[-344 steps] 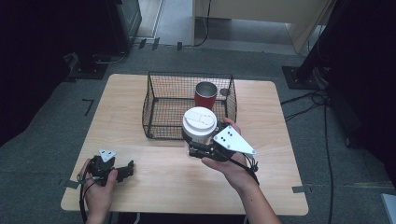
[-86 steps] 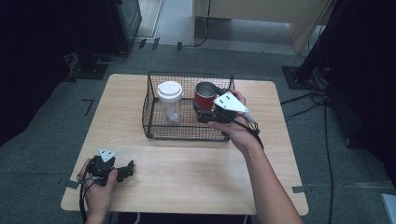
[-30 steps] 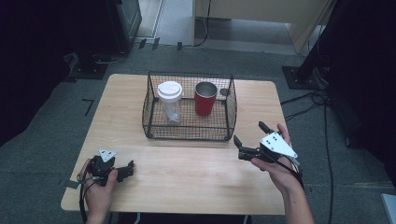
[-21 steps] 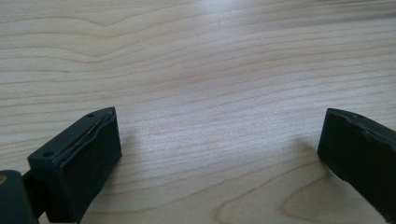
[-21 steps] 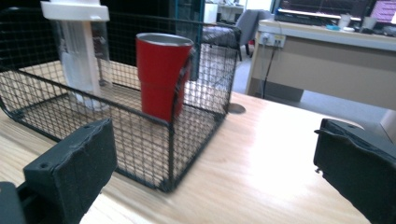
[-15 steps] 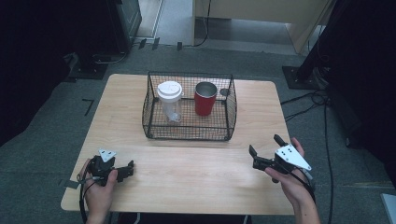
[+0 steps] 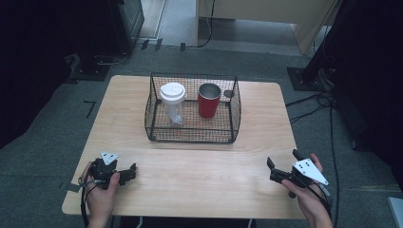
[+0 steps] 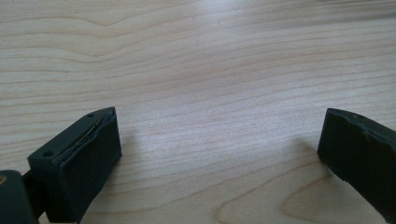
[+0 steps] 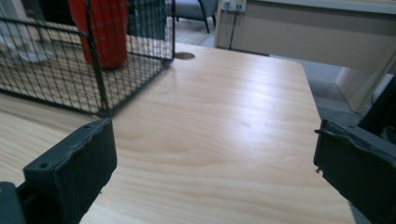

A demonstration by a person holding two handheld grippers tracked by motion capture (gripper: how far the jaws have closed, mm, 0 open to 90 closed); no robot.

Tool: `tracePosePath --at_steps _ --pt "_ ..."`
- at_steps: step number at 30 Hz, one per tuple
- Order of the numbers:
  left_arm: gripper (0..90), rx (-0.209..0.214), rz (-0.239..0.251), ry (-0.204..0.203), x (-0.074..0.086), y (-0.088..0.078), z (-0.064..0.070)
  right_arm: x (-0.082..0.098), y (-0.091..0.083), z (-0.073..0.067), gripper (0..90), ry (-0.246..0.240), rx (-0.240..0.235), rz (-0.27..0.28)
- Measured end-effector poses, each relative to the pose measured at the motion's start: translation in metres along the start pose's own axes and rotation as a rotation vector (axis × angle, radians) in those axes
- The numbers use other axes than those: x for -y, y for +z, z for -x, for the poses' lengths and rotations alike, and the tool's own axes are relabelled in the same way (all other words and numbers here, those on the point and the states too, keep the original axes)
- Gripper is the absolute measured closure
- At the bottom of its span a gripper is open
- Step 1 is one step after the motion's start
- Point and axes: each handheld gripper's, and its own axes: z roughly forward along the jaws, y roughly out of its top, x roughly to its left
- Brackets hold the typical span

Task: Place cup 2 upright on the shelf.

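Note:
A black wire basket (image 7: 157, 118) stands in the middle of the wooden table (image 7: 199, 166). Inside it stand a clear cup with a white lid (image 7: 172, 100) on the left and a red cup (image 7: 209, 99) on the right, both upright. My right gripper (image 7: 283, 159) hovers open and empty near the table's front right corner, well clear of the basket. In the right gripper view its jaws (image 9: 215, 158) frame bare wood, with the basket (image 9: 56, 79) and red cup (image 9: 105, 32) to the upper left. My left gripper (image 7: 129, 172) rests open at the front left (image 8: 219, 154).
A round cable hole (image 7: 228, 93) sits in the table behind the basket's right end. The table's right edge (image 9: 322, 116) is close to my right gripper. Dark equipment stands (image 7: 323, 71) and cables lie on the floor around the table.
My right gripper, which earlier carried the lidded cup and set it in the basket, has drawn back to the front right corner, empty and open. The left gripper has not moved.

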Motion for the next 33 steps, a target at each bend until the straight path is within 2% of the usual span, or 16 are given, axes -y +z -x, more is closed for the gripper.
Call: tracePosePath --at_steps 5,12,16,18,22,23,28,33 --pt "0.2 0.000 0.000 0.001 0.000 0.000 0.000 0.011 -0.002 0.005 0.0 -0.019 0.044 -0.052" --pt "0.2 0.000 0.000 0.001 0.000 0.000 0.000 0.023 0.006 0.010 0.0 -0.025 0.105 -0.223" --pt "0.2 -0.001 0.000 0.002 0.000 0.000 0.000 0.022 0.008 0.011 0.0 -0.012 0.116 -0.244" --pt "0.2 -0.001 0.000 0.001 0.000 0.000 0.000 0.022 0.010 0.010 1.8 -0.020 0.114 -0.286" --pt "0.2 -0.001 0.000 0.001 0.000 0.000 0.000 0.023 0.016 0.006 13.6 -0.041 0.091 -0.391" --pt "0.2 0.000 0.000 0.001 0.000 0.000 0.000 0.023 0.018 0.005 13.7 -0.045 0.089 -0.418" --pt "0.2 0.000 0.000 0.000 0.000 0.000 0.000 0.023 0.021 0.010 13.2 0.071 0.005 -0.461" --pt "0.2 0.000 0.000 0.000 0.000 0.000 0.000 0.023 0.022 0.010 9.2 0.077 0.023 -0.467"
